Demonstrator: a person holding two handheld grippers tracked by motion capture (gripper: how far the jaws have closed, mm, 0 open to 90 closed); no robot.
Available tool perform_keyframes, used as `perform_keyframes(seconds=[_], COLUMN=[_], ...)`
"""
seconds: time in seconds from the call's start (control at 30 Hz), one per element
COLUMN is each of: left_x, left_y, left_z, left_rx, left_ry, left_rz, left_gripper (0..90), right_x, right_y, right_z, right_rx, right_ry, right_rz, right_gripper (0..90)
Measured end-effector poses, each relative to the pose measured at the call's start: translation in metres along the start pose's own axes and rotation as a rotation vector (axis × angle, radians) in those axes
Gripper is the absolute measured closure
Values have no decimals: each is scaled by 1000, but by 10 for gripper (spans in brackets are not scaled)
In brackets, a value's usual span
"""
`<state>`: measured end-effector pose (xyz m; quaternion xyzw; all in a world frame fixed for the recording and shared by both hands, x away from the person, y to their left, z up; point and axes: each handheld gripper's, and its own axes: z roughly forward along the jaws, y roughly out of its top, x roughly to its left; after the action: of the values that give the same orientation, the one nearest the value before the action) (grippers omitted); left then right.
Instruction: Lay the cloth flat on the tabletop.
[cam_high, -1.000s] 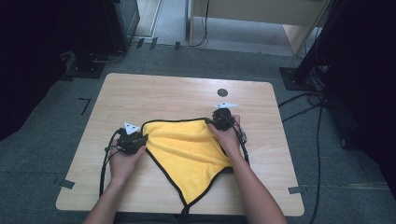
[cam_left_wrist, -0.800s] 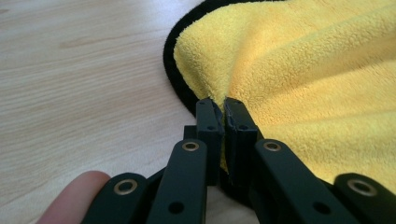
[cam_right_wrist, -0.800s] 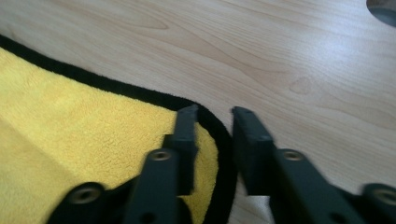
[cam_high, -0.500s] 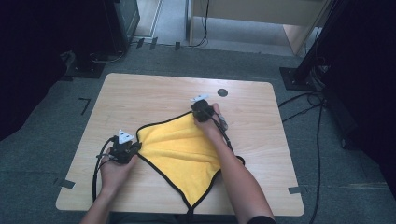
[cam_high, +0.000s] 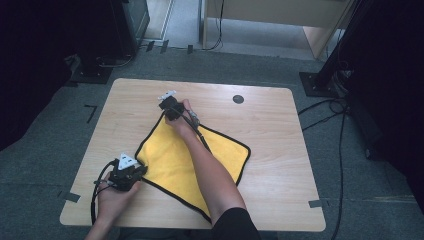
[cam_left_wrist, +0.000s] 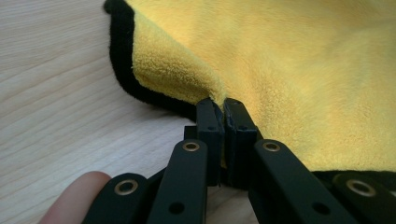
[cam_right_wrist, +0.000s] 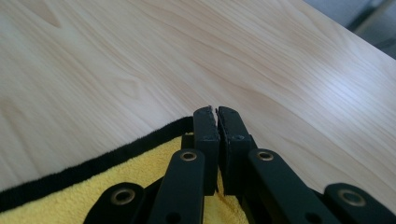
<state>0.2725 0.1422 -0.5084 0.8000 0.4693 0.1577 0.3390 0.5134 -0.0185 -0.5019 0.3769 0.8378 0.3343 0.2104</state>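
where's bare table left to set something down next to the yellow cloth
Free: the right side of the table, between the yellow cloth and the right edge, and the far left corner. Crowded: the near left, where the left gripper grips the cloth.

Bare table (cam_high: 280, 150) lies open around the cloth (cam_high: 170, 155).

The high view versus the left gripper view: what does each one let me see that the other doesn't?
High view alone: the whole yellow cloth spread on the table, both forearms, and the right gripper at the cloth's far corner. Left gripper view alone: the left gripper close up, its fingers shut on a pinched fold of cloth, and the nap and black hem. Both show cloth, wooden tabletop and the left gripper.
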Motion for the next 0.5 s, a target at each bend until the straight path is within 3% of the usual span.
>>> perform_keyframes(seconds=[0.03, 0.1, 0.2, 0.3, 0.43, 0.5], left_x=[0, 0, 5, 12, 26, 36], left_y=[0, 0, 1, 2, 3, 3], left_z=[0, 0, -2, -8, -15, -21], left_rx=[-2, -11, -57, -105, -168, -208], left_ry=[-8, -12, -41, -15, 43, 67], left_rz=[10, 15, -23, -57, -99, -144], left_gripper=[866, 817, 638, 559, 529, 523], right_x=[2, 2, -6, -18, -43, -53], right_y=[1, 2, -1, -9, -37, -54], right_z=[0, -4, -20, -44, -91, -111], right_rx=[-13, -48, -105, -138, -166, -161], right_ry=[8, 57, 102, 87, 51, 25], right_rz=[2, 46, 112, 141, 157, 155], right_gripper=[861, 742, 650, 611, 595, 589])
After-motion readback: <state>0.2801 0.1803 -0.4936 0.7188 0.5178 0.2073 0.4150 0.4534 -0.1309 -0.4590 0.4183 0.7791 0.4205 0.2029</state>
